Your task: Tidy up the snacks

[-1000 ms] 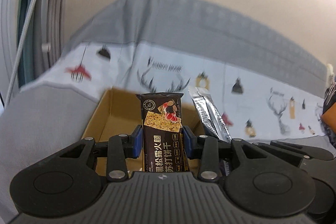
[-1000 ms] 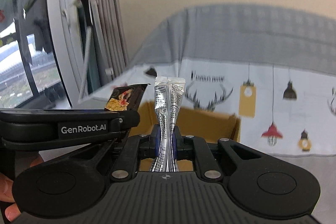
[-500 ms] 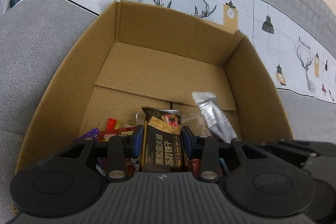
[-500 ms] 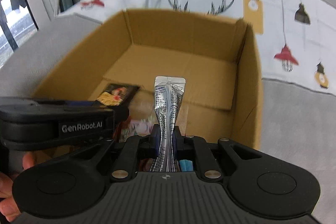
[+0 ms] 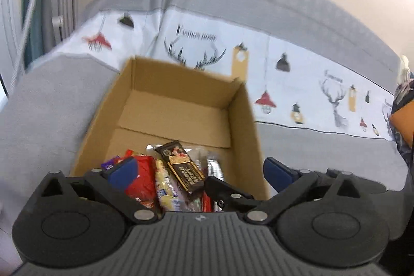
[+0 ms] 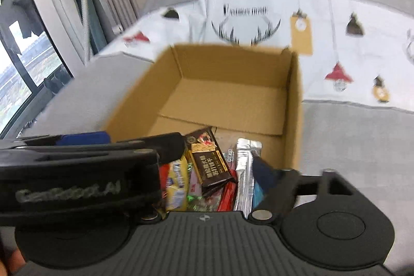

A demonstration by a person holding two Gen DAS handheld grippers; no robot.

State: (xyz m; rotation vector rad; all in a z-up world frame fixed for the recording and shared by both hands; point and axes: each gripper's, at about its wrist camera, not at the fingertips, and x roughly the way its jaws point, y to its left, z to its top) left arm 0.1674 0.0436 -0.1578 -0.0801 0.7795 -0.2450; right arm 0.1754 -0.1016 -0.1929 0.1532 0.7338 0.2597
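Left gripper (image 5: 199, 170): jaws have just been opening and now stand wide apart, nothing between the pads.
Right gripper (image 6: 181, 172): jaws have just been opening too, spread wide, empty; its left finger hides behind the other tool.
Dark bar (image 5: 182, 167): dropped in the box (image 5: 248, 126), lying on the heap at the near wall, long axis running away toward the far wall, slightly slanted.
Silver packet (image 6: 244, 172): just beside the dark bar, by the near right corner, long axis the same way.
Nearer hand: both sit just above the near edge; I cannot tell which is closer.
Views: the right wrist view shows the silver packet whole; the left wrist view shows only a sliver of it.
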